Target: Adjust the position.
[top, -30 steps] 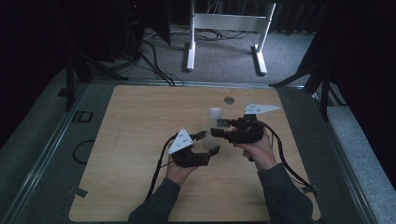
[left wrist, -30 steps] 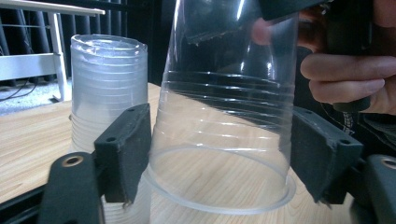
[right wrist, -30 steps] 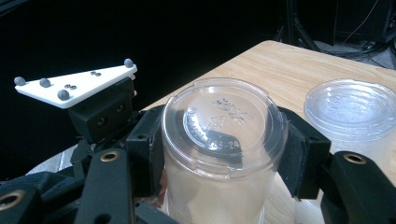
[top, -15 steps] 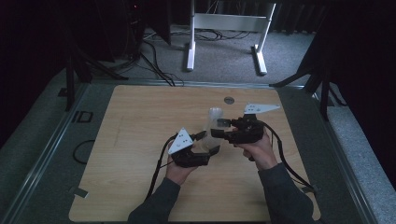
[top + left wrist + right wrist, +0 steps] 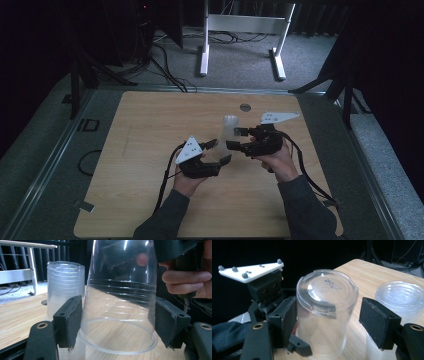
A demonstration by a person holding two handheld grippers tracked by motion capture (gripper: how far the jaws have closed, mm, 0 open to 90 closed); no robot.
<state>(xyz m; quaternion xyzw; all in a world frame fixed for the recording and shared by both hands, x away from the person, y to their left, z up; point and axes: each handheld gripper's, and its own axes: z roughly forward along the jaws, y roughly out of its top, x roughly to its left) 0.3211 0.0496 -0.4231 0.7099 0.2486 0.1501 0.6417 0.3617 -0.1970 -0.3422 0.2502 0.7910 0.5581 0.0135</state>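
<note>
A clear plastic cup [image 5: 120,312] hangs upside down, tilted, its rim just off the wooden table [image 5: 150,130]. My left gripper [image 5: 219,151] is shut on it low down, one pad on each side of the wall near the rim. My right gripper [image 5: 236,138] stands open around the cup's upturned base [image 5: 327,290]; its left pad lies close against the cup and its right pad [image 5: 378,320] stands apart from it. In the high view the cup [image 5: 226,142] sits between the two grippers at mid-table. The cup looks slightly blurred in the right gripper view.
A stack of clear cups [image 5: 65,287], upside down, stands on the table right beside the held cup, also seen as stack [image 5: 400,296] and stack [image 5: 230,122]. A small grey disc [image 5: 245,107] lies near the far edge. A white frame [image 5: 240,30] stands beyond the table.
</note>
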